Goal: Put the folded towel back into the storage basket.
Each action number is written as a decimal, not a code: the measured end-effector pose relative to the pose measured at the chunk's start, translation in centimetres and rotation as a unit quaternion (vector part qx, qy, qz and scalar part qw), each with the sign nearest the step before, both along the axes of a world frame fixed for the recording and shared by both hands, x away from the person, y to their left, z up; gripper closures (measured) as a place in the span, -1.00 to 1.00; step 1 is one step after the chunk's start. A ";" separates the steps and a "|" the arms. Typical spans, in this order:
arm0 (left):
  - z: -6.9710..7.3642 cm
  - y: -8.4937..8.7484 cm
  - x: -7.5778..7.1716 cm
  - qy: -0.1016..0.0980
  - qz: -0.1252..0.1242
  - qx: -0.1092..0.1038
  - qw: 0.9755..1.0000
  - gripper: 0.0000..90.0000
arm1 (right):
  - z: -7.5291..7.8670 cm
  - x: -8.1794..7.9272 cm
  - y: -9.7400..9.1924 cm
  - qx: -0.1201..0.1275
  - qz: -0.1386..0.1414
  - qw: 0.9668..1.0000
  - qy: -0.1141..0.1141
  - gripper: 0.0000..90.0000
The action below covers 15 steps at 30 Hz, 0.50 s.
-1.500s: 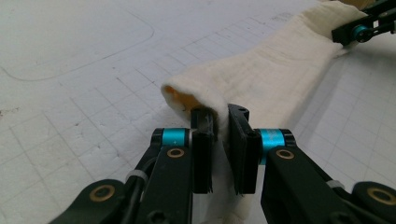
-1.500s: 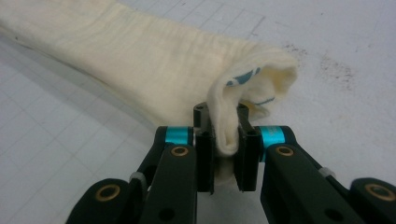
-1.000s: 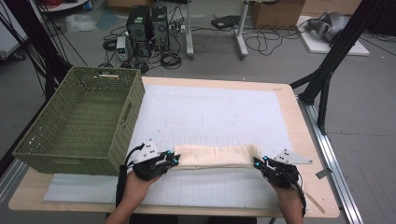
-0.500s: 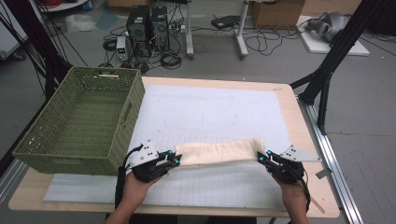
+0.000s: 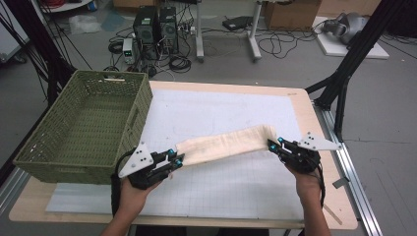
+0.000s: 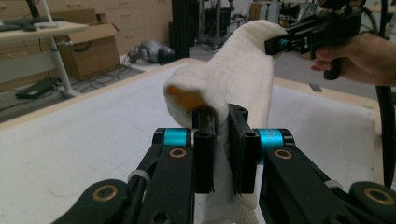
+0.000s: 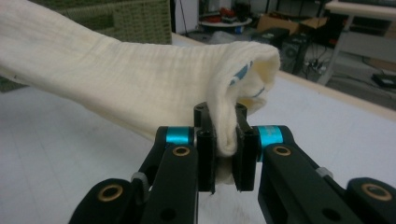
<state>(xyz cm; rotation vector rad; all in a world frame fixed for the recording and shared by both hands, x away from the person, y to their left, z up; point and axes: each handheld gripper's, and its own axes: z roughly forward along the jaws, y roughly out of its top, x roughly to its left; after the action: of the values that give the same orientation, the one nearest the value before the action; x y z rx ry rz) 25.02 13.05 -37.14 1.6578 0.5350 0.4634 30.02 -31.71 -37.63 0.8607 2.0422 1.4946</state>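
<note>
You have a cream-white folded cloth (image 5: 223,146) stretched out as a long, narrow band, lifted off the white mat (image 5: 226,110) rather than lying on it. It slopes: the right end sits higher and farther from you, the left end lower and nearer. Each end is bunched into a thick fold; the left end (image 6: 219,88) opens enough to show a yellowish inner layer, while the right end (image 7: 233,79) shows a bit of blue print inside. The fabric has a fine crinkled weave and sags slightly between its ends.
</note>
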 end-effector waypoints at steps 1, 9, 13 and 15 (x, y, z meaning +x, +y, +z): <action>0.3 0.2 0.0 -0.003 0.001 -0.003 1.000 0.81 | 0.3 0.4 0.2 0.004 0.003 1.000 -0.002 0.83; 1.3 1.2 -0.3 -0.022 0.017 -0.004 1.000 0.81 | 1.9 2.6 1.4 0.021 0.029 0.999 -0.018 0.83; 1.4 1.4 -0.3 -0.025 0.022 -0.003 0.999 0.81 | 2.3 3.8 2.0 0.021 0.034 0.999 -0.014 0.83; 1.5 1.5 -0.4 -0.026 0.024 -0.003 0.999 0.81 | 2.8 4.4 2.3 0.018 0.034 0.999 -0.010 0.83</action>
<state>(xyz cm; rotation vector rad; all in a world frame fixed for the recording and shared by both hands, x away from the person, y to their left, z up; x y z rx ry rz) 24.67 14.55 -35.65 1.6254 0.5382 0.5384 34.38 -29.37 -34.85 0.7943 2.0541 1.5738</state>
